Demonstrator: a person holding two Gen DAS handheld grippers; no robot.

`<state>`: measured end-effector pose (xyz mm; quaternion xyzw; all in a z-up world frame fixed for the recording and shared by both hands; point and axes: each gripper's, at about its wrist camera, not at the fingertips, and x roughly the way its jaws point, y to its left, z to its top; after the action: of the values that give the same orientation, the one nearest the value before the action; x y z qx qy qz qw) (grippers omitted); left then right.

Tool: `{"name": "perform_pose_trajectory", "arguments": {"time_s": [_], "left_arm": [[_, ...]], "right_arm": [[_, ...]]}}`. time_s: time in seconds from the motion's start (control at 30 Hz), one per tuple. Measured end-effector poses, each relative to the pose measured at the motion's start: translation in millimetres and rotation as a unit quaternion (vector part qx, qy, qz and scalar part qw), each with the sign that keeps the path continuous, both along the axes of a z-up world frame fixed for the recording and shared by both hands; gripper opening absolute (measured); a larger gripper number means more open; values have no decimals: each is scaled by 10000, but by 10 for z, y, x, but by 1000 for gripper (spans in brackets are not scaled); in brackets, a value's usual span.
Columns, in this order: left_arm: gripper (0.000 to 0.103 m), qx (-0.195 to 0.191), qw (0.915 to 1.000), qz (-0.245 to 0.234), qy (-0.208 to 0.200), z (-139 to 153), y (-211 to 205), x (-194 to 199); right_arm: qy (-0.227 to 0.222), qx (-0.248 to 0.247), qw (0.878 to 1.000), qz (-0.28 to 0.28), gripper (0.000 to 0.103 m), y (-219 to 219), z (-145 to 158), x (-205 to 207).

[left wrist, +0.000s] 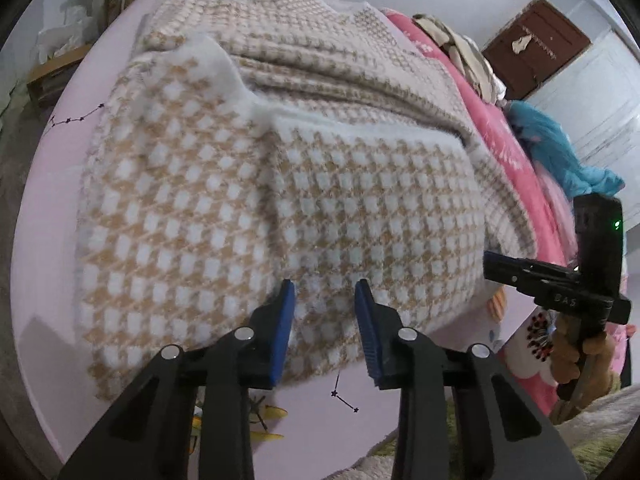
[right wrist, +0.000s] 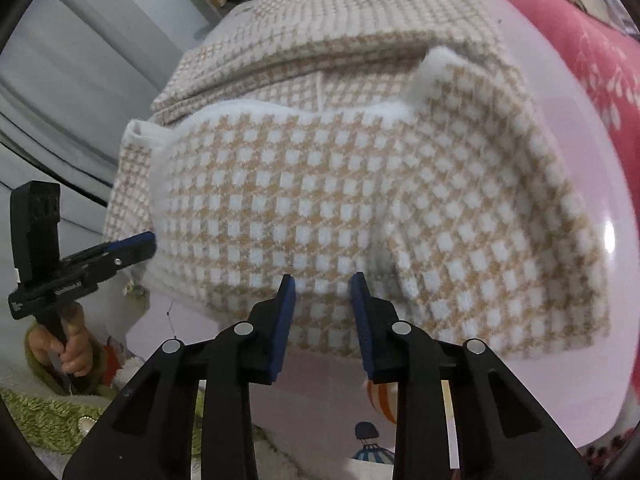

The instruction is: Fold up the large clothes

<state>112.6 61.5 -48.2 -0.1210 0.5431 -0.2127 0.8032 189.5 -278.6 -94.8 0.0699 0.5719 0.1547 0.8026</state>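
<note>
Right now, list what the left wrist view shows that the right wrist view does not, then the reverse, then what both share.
Only the left wrist view: a brown door, a blue garment, and the right gripper seen from the side.

Only the right wrist view: the left gripper from the side, at the sweater's edge, and a green sleeve.

Both: the checked sweater partly folded on the pink sheet, and a pink quilt.

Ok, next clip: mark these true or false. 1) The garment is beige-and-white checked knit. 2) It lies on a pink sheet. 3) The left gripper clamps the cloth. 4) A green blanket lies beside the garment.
1) True: the beige-and-white checked knit garment is folded.
2) True: the pale pink sheet is under it.
3) False: the left gripper hovers open over the cloth, nothing pinched.
4) False: the bright pink blanket lies beside it.
</note>
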Motion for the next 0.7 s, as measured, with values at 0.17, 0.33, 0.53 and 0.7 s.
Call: {"name": "perform_pose_trajectory", "arguments": {"time_s": [0.17, 0.33, 0.53, 0.7], "left_arm": [[31, -216, 9989, -128, -384, 259, 86, -26], [32, -299, 9980, -238, -513, 328, -56, 145], [53, -137, 9940, -591, -912, 487, -325, 445], [62, -9, 9905, -941, -1006, 479, -584, 744]], "right_arm": [[-517, -56, 9986, -39, 36, -118, 327, 30], [-450, 135, 9986, -261, 45, -160, 323, 193], [-302, 183, 9987, -355, 51, 44, 206, 319], [-212, 250, 9985, -434, 51, -24, 196, 243]]}}
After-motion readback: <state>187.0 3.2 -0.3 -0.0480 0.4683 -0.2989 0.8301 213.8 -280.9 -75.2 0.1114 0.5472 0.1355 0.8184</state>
